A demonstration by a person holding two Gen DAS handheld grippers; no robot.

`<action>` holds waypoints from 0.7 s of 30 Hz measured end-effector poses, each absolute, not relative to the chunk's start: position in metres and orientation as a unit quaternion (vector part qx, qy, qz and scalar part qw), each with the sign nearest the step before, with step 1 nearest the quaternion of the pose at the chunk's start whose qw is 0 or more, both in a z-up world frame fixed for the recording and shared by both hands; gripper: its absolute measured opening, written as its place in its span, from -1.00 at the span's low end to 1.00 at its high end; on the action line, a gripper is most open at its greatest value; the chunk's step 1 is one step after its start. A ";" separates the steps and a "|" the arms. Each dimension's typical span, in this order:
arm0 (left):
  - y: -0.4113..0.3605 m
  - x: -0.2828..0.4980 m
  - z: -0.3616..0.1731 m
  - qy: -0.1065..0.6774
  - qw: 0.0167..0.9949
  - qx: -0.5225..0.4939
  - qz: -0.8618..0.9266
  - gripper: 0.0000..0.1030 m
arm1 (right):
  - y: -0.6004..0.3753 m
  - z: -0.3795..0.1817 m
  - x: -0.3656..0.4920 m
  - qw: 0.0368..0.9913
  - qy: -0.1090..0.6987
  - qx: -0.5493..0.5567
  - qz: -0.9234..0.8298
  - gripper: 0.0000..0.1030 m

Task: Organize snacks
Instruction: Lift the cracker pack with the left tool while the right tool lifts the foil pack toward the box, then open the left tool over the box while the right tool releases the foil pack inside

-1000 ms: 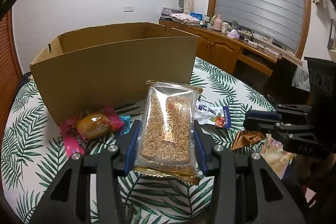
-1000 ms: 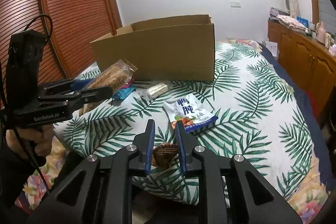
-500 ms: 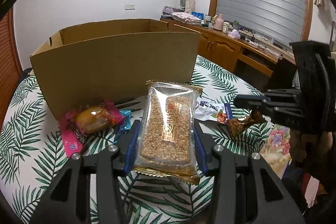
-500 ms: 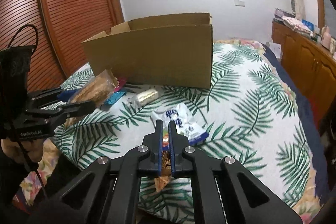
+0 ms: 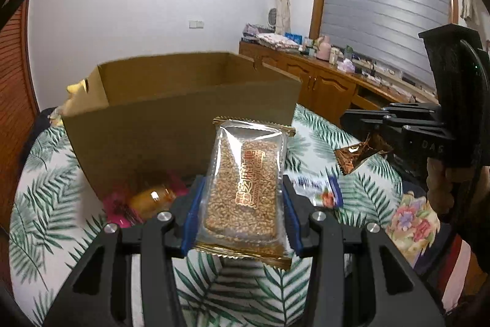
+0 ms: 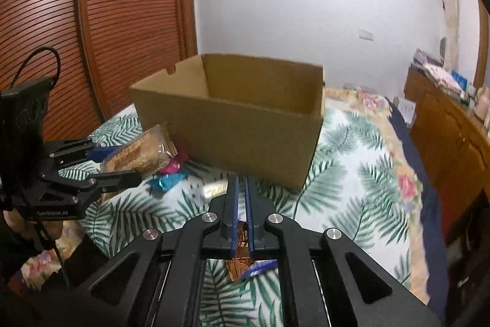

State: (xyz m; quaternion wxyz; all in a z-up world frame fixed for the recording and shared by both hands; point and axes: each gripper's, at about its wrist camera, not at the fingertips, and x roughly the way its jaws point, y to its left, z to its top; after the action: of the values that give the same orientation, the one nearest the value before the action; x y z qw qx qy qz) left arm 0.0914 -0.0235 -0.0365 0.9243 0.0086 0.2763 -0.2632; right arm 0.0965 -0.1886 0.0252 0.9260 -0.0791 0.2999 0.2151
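My left gripper (image 5: 242, 189) is shut on a clear-wrapped sesame bar (image 5: 245, 189) and holds it above the table, in front of the open cardboard box (image 5: 183, 112). It shows at the left of the right wrist view (image 6: 122, 164) with the bar (image 6: 141, 152). My right gripper (image 6: 242, 189) is shut on a copper foil snack (image 6: 240, 262), held above the table and facing the box (image 6: 239, 127). It shows at the right of the left wrist view (image 5: 352, 118) with the foil snack (image 5: 355, 155).
On the leaf-print tablecloth (image 5: 46, 204) lie a pink-wrapped yellow snack (image 5: 147, 198), a white and blue packet (image 5: 318, 189), a blue candy (image 6: 167, 181) and a pale wrapped piece (image 6: 214, 189). A wooden sideboard (image 5: 330, 81) stands at the right.
Both grippers have risen with their snacks and moved nearer the box. The right gripper closed on the copper foil snack and lifted it off the table.
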 end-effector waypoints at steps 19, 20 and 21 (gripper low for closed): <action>0.003 0.187 0.033 0.238 0.947 -0.006 -0.217 -0.13 | -0.149 0.103 0.169 0.935 0.246 -0.129 0.221 -0.97; 0.006 0.197 0.032 0.242 0.946 -0.010 -0.214 -0.13 | -0.146 0.104 0.175 0.935 0.246 -0.130 0.219 -0.97; 0.007 0.201 0.031 0.244 0.946 -0.012 -0.212 -0.12 | -0.143 0.105 0.183 0.935 0.248 -0.127 0.218 -0.97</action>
State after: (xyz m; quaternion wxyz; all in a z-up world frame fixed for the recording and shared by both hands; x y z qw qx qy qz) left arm 0.2009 0.0070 0.0315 0.9462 -0.0119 0.2439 -0.2121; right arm 0.1828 -0.1434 0.1046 0.9353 -0.1272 0.2482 0.2179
